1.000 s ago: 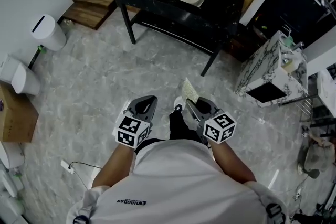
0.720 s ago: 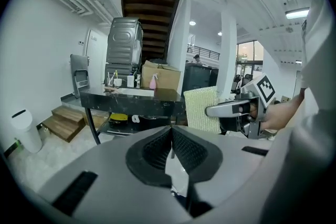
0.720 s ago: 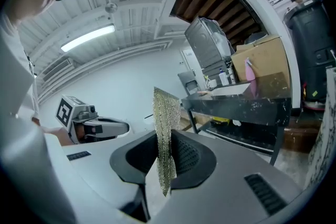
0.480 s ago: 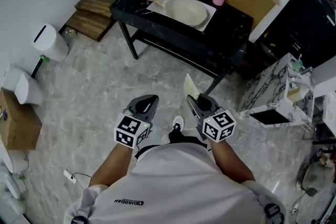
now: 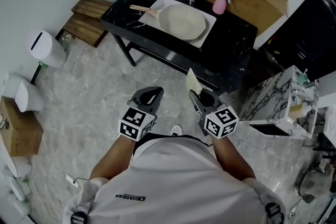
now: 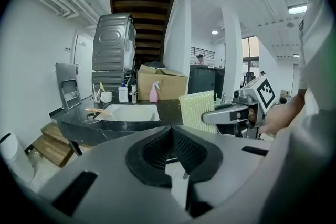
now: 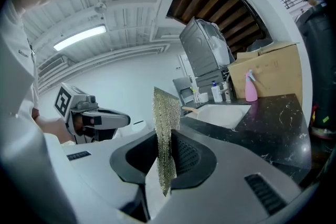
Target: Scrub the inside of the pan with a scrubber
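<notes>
Marbled grey floor (image 5: 89, 86) runs up to a black tabletop (image 5: 231, 44), where the pale pan (image 5: 181, 22) sits. Both forearms reach forward side by side, tipped slightly downward. The left claw (image 5: 151, 93) is closed and empty, while the right claw (image 5: 198, 95) pinches the scrubber (image 5: 192, 81) upright.

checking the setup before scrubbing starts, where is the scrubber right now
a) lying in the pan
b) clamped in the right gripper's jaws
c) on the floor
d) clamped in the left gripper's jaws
b: in the right gripper view the scrubber stands upright, pinched between the jaws of the right gripper, while the pan up on the black table has nothing in it.
</notes>
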Motion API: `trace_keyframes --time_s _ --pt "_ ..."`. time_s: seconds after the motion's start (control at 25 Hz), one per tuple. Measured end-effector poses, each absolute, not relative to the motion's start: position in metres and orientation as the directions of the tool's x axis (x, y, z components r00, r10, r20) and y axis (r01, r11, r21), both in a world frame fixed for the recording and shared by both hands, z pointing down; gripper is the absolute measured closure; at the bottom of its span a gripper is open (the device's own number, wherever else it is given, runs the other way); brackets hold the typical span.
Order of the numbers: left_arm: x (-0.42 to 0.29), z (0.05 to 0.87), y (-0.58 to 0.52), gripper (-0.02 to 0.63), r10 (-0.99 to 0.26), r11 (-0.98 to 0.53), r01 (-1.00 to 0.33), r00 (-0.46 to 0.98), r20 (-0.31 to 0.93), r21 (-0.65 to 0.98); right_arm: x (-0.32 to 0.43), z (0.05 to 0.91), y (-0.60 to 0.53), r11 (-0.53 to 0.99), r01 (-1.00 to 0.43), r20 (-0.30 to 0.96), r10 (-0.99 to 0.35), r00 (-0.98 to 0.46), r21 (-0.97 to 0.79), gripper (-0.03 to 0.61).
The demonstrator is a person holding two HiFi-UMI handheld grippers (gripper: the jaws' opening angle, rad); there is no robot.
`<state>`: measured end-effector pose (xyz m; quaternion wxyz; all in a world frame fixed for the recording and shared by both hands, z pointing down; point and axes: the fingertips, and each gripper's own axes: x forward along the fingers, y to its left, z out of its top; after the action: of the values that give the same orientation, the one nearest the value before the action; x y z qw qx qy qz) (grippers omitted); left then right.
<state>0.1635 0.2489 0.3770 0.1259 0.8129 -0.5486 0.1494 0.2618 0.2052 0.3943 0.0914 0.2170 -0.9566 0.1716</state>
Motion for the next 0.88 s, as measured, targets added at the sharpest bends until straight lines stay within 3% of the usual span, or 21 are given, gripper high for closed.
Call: trace_keyframes --time_s 0.48,0.88 --pt "0.134 0.4 0.166 0.598 -0.84 -0.363 -0.93 0.353 0.413 0.057 0.262 0.408 0.133 0.819 -0.498 0.269 -0.43 -0.862 -0.287 0.503" --pt "0.1 0.412 0.063 0.598 -0.795 -0.485 -0.873 0.462 0.394 0.045 0.24 0.425 0.054 0.732 -0.614 0.279 -0.548 -0.788 -0.296 0.503"
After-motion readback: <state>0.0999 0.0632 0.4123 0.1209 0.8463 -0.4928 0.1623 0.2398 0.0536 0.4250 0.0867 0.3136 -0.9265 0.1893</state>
